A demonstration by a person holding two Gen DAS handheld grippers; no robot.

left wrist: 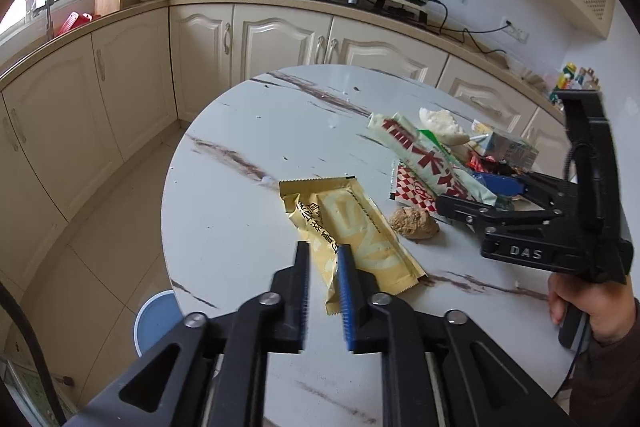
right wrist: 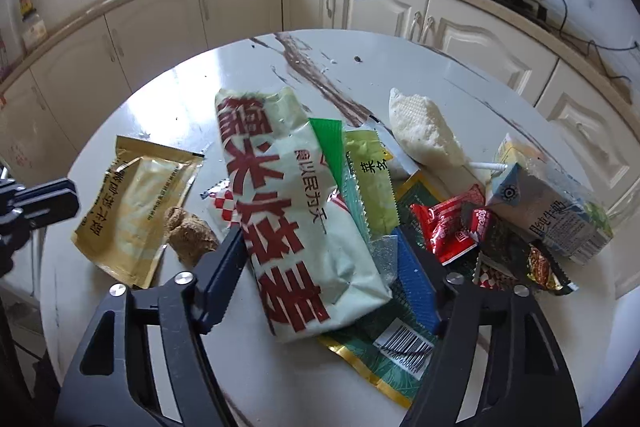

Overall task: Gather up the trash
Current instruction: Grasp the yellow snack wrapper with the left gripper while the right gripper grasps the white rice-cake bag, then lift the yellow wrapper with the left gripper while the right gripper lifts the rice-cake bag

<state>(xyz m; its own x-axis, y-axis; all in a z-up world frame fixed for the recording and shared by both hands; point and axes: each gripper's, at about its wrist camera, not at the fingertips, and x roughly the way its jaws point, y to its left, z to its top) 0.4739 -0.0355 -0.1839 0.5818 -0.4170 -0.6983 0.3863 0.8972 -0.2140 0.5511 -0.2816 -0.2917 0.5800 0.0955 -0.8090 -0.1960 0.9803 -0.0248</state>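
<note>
A gold wrapper (left wrist: 352, 227) lies flat on the round marble table (left wrist: 248, 219). My left gripper (left wrist: 323, 255) hovers over its near corner, jaws a narrow gap apart and not pressing it. Beside it sits a brown lump (left wrist: 414, 223). A long white-green bag with red characters (right wrist: 288, 211) tops a litter pile. My right gripper (right wrist: 318, 237) straddles the bag's near end. Its left finger touches the bag's edge, while the blue right pad (right wrist: 412, 275) stands slightly clear of it. In the left wrist view the right gripper (left wrist: 458, 190) reaches in from the right.
The pile also holds a milk carton (right wrist: 548, 211), red wrappers (right wrist: 448, 227), a white crumpled lump (right wrist: 424, 135) and a green wrapper with a barcode (right wrist: 384, 359). A blue stool (left wrist: 156, 315) stands below the table's left edge. Kitchen cabinets curve behind.
</note>
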